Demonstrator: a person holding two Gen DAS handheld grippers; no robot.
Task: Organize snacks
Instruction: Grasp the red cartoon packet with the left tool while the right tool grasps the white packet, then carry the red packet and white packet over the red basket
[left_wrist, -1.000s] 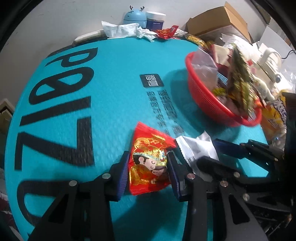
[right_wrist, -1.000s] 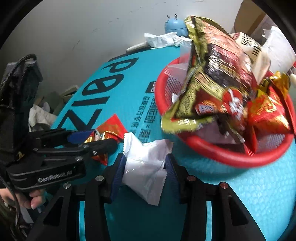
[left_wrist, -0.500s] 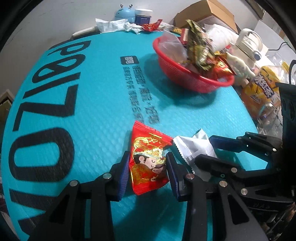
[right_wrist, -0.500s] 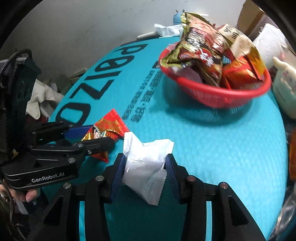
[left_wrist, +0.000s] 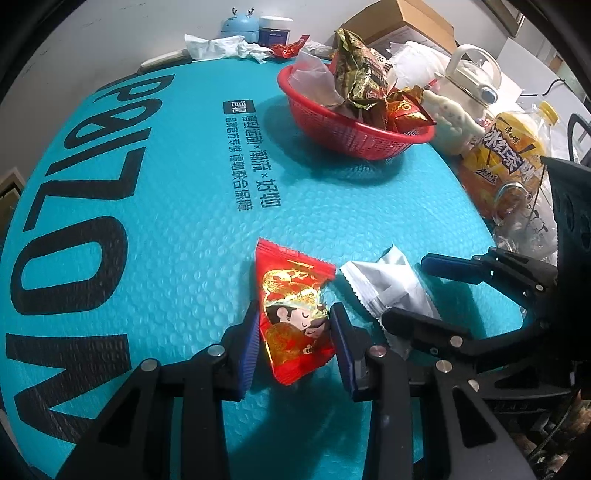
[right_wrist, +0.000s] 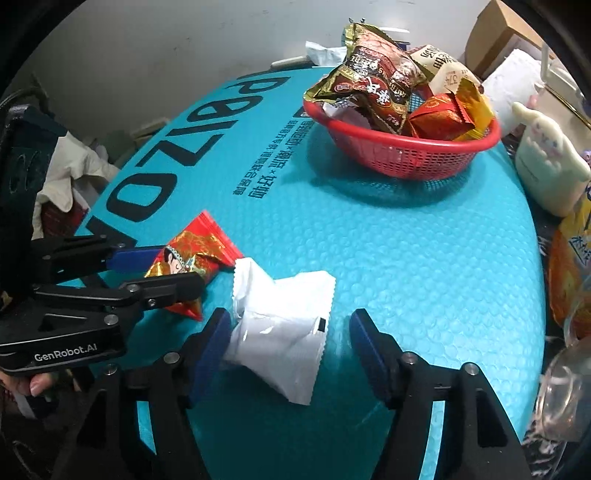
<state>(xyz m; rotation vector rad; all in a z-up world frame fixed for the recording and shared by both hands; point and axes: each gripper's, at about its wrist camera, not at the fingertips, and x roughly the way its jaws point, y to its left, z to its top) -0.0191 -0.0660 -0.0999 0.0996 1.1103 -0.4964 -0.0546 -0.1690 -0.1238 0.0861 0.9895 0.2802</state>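
My left gripper (left_wrist: 293, 341) is shut on a red snack packet with a cartoon face (left_wrist: 293, 314), low over the teal mat (left_wrist: 166, 240); it also shows in the right wrist view (right_wrist: 192, 258). My right gripper (right_wrist: 290, 349) is open around a white snack packet (right_wrist: 280, 332) that lies on the mat, its left pad touching the packet. The white packet also shows in the left wrist view (left_wrist: 384, 286), beside the red one. A red basket (right_wrist: 406, 155) full of snack bags stands further back, also in the left wrist view (left_wrist: 351, 125).
A cream plush toy (right_wrist: 546, 166) and an orange bottle (left_wrist: 506, 158) in a plastic bag stand at the mat's right edge. Crumpled tissue (left_wrist: 218, 46), a blue gadget (left_wrist: 240, 26) and a jar (left_wrist: 275, 29) sit at the back. Cardboard boxes (left_wrist: 406, 22) stand behind the basket.
Both grippers have drawn back from the basket and down to the mat. My right gripper has opened and let go of the white packet. My left gripper still holds the red packet.
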